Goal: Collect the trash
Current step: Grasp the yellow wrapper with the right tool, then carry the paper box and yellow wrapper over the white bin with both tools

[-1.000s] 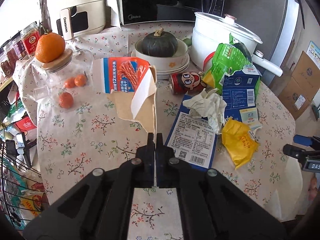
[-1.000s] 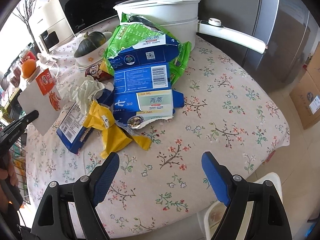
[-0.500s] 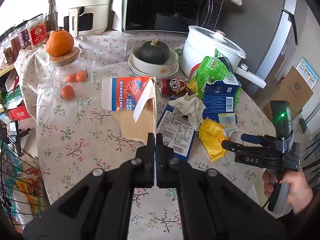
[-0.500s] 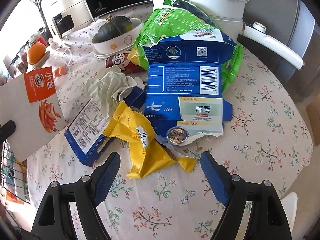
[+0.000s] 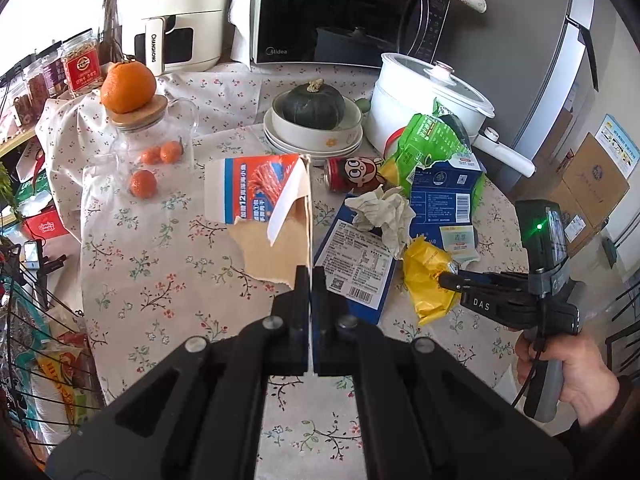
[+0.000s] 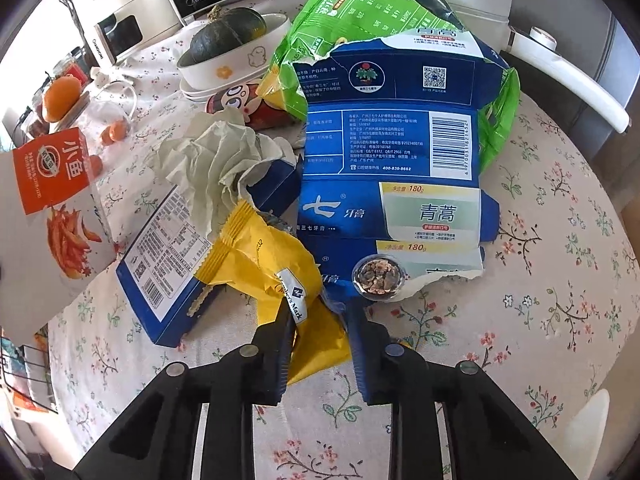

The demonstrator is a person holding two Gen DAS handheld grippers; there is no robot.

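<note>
Closing right gripper (image 6: 316,322) just pinched yellow wrapper (image 6: 276,264) beside blue carton (image 6: 390,184); lift straight, avoid dragging it. Left gripper (image 5: 311,280) clamps torn orange box (image 5: 272,208).

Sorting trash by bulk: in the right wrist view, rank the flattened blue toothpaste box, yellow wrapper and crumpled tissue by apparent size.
1. Flattened blue toothpaste box
2. Yellow wrapper, though nearer the camera
3. Crumpled tissue, close to the wrapper

Both hand-held grippers (image 5: 311,276) (image 6: 316,320) clamped, angled downward
</note>
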